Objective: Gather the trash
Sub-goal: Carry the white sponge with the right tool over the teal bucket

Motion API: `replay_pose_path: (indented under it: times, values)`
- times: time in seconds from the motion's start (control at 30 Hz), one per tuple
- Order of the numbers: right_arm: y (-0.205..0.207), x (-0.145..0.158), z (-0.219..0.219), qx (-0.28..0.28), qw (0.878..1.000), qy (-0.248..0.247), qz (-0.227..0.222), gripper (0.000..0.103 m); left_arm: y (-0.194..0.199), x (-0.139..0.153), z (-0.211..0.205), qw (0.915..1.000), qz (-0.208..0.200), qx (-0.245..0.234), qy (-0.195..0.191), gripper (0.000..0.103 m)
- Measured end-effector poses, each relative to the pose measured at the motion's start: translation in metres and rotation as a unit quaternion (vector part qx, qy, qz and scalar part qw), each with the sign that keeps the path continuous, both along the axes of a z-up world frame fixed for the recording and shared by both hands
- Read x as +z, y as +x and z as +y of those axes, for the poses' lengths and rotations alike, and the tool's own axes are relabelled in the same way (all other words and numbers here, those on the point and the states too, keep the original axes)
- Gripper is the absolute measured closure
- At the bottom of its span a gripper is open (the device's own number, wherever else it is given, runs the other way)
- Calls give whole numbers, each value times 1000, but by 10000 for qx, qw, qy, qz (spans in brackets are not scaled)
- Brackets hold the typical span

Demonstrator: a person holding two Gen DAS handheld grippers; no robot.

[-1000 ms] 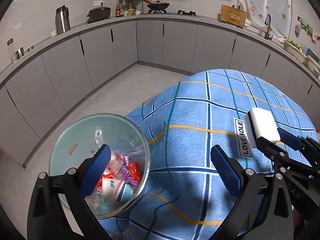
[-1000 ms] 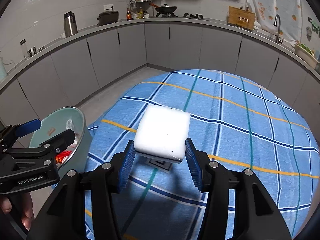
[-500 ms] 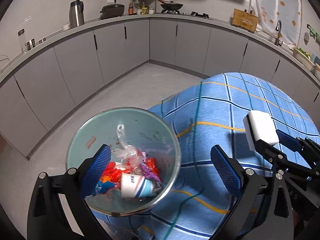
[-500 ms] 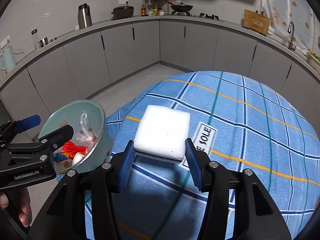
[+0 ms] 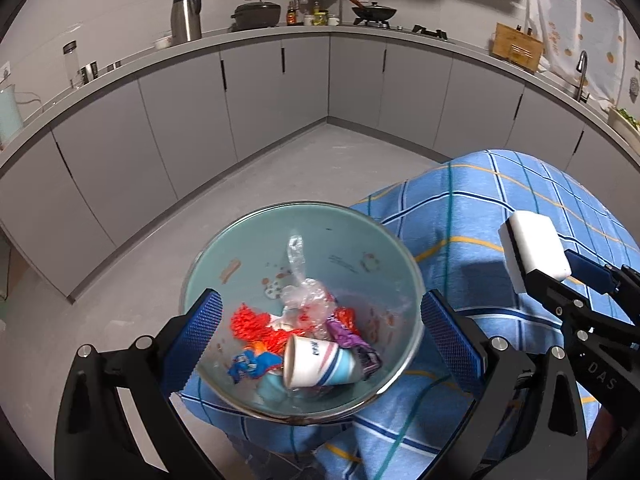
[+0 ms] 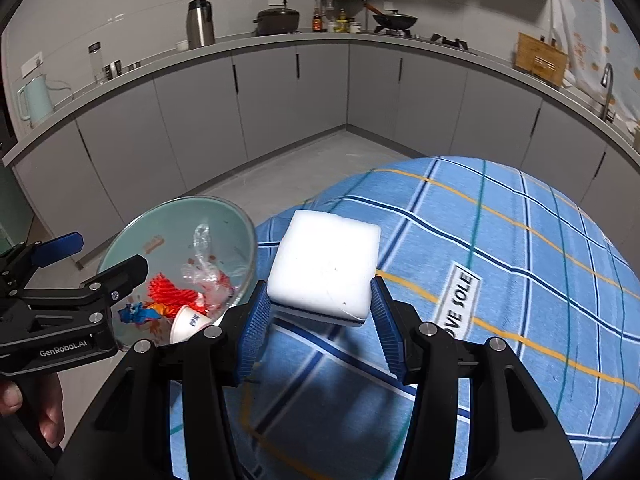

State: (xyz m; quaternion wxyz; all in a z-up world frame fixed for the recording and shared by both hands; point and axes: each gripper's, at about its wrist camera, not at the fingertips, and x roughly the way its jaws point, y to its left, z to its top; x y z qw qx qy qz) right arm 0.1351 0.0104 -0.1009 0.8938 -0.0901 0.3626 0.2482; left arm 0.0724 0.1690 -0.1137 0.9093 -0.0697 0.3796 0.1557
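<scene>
Carrying white sponge [image 6: 326,266] pinched in right gripper [image 6: 318,320]; left gripper [image 5: 320,344] spread, empty. Aim left over glass bowl [image 6: 240,216] at cloth edge, release above trash.

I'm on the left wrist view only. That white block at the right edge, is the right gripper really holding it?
Observer: Yes. The right wrist view shows the right gripper with both jaws pressed against the sides of the white sponge.
Operator: Anything lying near it that I can't see?
Observer: A printed label on the tablecloth, just right of the sponge. The letters "OVE SOLE" show.
Operator: And what's behind my left gripper?
Observer: A hand at the lower left edge, wrapped around the handle of the left gripper.
</scene>
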Motion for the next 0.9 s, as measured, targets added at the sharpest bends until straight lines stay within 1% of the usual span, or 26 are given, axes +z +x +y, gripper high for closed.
replay_pose_path:
  times: [0.37,0.53,0.9]
  values:
    - [-7,4,33,428,9991,-21,-39,51,-10,3,35,9993,-70,377,-21,5]
    - [-9,8,48,640,9979,-28,-86,51,-16,2,54,9979,-58,649,70,5]
    - [-6,16,81,1064,9942,99,-106,51,-24,-3,78,9955,9,935,173,5]
